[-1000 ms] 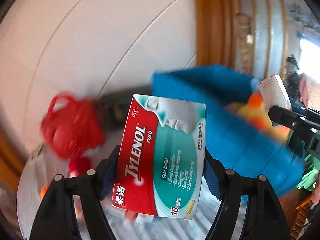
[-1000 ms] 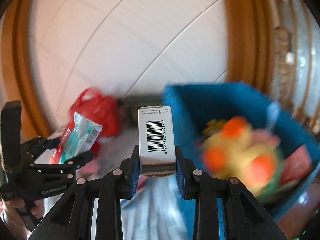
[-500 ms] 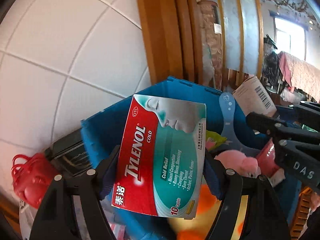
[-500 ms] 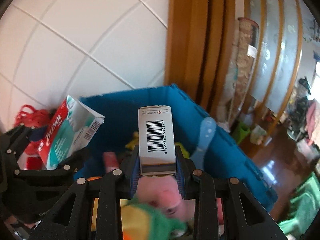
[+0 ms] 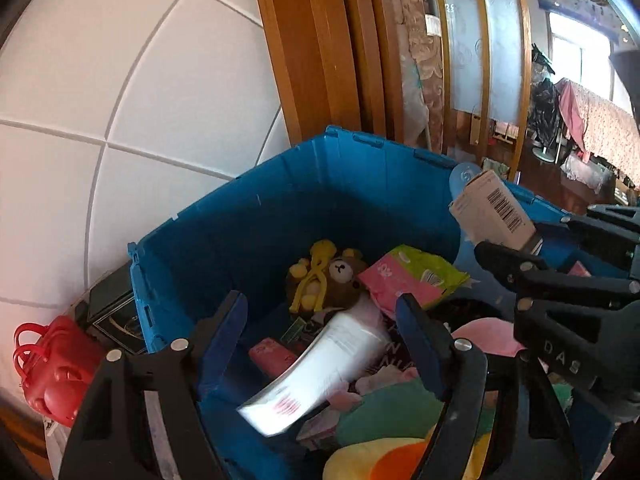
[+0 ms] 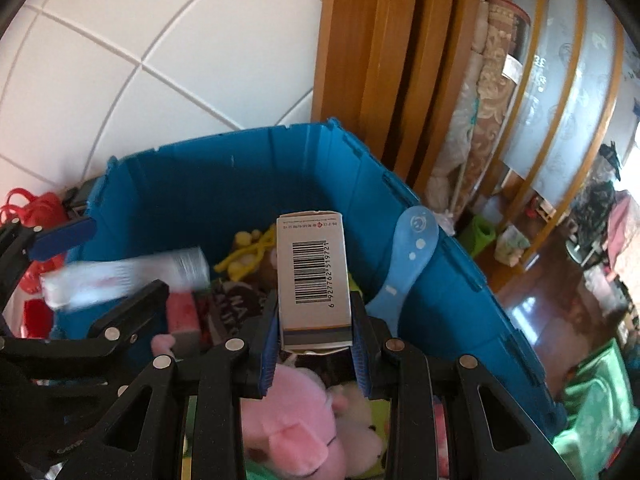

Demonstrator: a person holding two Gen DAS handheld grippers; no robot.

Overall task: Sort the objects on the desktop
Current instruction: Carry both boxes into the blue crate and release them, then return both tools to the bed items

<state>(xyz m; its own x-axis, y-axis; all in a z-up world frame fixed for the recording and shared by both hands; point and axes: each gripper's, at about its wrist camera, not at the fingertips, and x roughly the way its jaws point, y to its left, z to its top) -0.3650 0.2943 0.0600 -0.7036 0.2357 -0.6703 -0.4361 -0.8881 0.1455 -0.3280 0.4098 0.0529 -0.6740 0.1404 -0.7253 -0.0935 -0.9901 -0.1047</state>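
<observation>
My left gripper (image 5: 324, 328) is open above the blue bin (image 5: 248, 220). The Tylenol box (image 5: 316, 372) is out of its jaws, blurred and tilted, falling among the bin's contents; it also shows blurred in the right wrist view (image 6: 124, 276). My right gripper (image 6: 314, 344) is shut on a white box with a barcode (image 6: 314, 276) and holds it upright over the bin (image 6: 240, 176). That box shows at the right of the left wrist view (image 5: 492, 212).
The bin holds plush toys (image 6: 292, 432), a small bear (image 5: 340, 280), a pink-green packet (image 5: 412, 276) and a blue spoon (image 6: 408, 256). A red bag (image 5: 52, 368) and a dark box (image 5: 112, 312) stand left of the bin by the tiled wall. A wooden door frame (image 5: 320, 52) rises behind.
My left gripper has opened and let go of the Tylenol box, which drops into the bin. Both grippers have moved further over the bin. The right gripper still holds its box.
</observation>
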